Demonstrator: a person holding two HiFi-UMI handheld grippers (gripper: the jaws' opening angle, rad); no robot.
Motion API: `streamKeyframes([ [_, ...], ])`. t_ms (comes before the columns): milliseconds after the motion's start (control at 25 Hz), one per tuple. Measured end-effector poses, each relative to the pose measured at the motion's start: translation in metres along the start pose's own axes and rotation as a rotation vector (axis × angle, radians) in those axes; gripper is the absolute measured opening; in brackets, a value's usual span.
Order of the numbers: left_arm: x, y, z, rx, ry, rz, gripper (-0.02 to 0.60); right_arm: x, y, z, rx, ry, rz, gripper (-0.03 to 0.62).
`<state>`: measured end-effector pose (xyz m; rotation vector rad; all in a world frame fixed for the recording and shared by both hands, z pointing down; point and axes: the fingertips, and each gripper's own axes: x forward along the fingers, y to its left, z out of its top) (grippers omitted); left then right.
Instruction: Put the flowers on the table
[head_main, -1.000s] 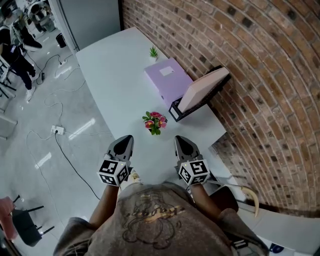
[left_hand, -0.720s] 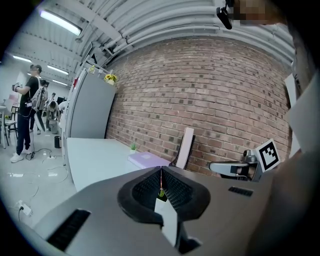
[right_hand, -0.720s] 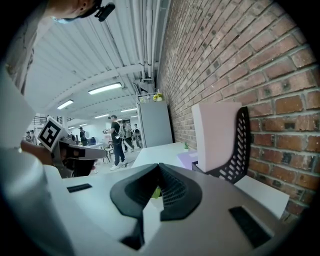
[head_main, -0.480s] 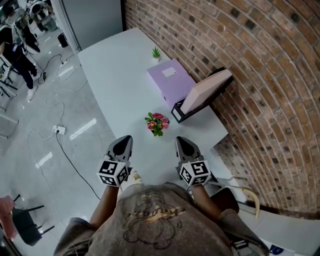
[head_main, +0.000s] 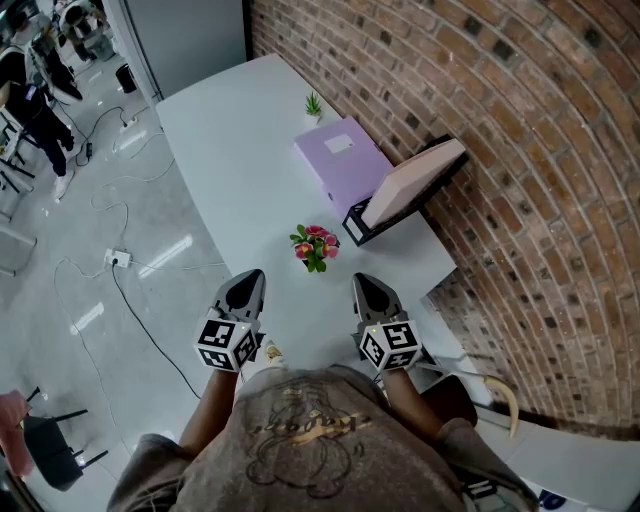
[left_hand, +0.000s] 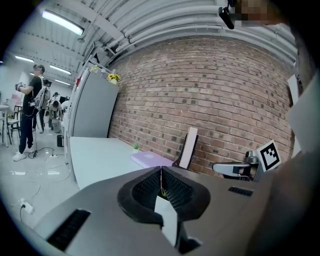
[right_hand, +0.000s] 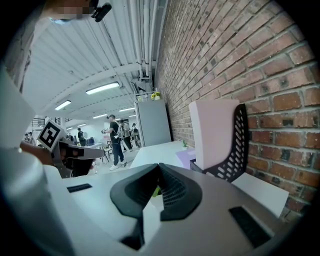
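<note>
A small bunch of pink and red flowers (head_main: 314, 245) with green leaves stands on the white table (head_main: 240, 180), near its front part. My left gripper (head_main: 246, 286) and right gripper (head_main: 366, 287) hover side by side just short of the flowers, one to each side. Both are shut with nothing between the jaws. In the left gripper view only a sliver of the flowers (left_hand: 162, 192) shows behind the closed jaws of the left gripper (left_hand: 161, 170). The right gripper (right_hand: 159, 165) also hides most of the flowers (right_hand: 156, 191) in its view.
A lilac binder (head_main: 341, 159) lies flat on the table by the brick wall (head_main: 520, 150). A black file rack (head_main: 372, 223) holds a leaning pink folder (head_main: 412, 181). A tiny green plant (head_main: 313, 104) stands farther back. Cables (head_main: 120, 265) lie on the floor at left, with people (head_main: 35, 95) beyond.
The view shifted slightly a second ago; since then the flowers and both grippers have stayed in place.
</note>
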<state>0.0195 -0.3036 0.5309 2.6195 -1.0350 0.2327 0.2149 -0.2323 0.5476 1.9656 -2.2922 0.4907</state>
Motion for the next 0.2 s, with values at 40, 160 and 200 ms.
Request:
streamKeyframes([
  [40, 0.0001, 0.0001, -0.0002, -0.003, 0.001, 0.0, 0.023, 0.0, -0.0003, -0.0006, 0.004, 0.001, 0.0, 0.003],
  [160, 0.0005, -0.0029, 0.0027, -0.028, 0.004, -0.004, 0.023, -0.0005, -0.0014, -0.002, 0.01, 0.004, 0.0, 0.003],
  [200, 0.0006, -0.0043, 0.0041, -0.039, 0.005, -0.005, 0.023, -0.0007, -0.0018, -0.0024, 0.011, 0.005, 0.0, 0.003],
])
